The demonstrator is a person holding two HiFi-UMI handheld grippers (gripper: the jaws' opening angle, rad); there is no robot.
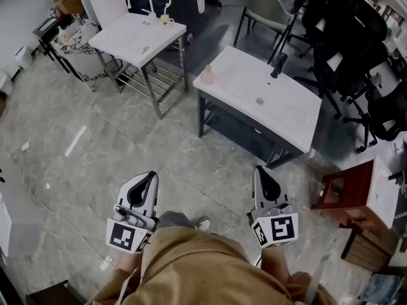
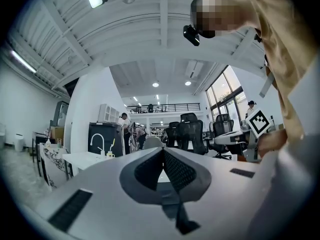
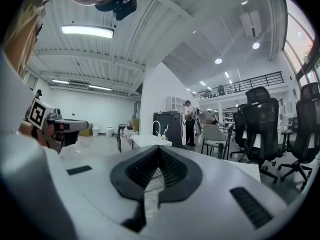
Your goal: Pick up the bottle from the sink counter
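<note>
Premises are an open-plan office hall used as a test space. A white sink counter [image 1: 292,116] and a second sink unit [image 1: 127,40], both on metal frames, stand on a polished stone-pattern floor [image 1: 95,145] beside black office chairs [image 1: 343,49]. The ceiling is high with strip lights [image 3: 87,31], and a mezzanine railing [image 2: 162,105] runs along the rear.

We log a tan shirt [image 1: 191,272] as the garment worn, with one pale shoe [image 1: 203,223] just ahead of its front edge. To the shirt's left is the left gripper [image 1: 150,176], to its right the right gripper [image 1: 260,170]. Both have light grey shells tapering to a point around a dark recess. Each carries a marker cube [image 1: 275,229] with black squares on white. Their ribbed pads [image 2: 177,171] are dark, and rectangular dark slots [image 2: 70,210] are cut in the shell. A small black head camera [image 3: 125,6] sits above the shirt.
</note>
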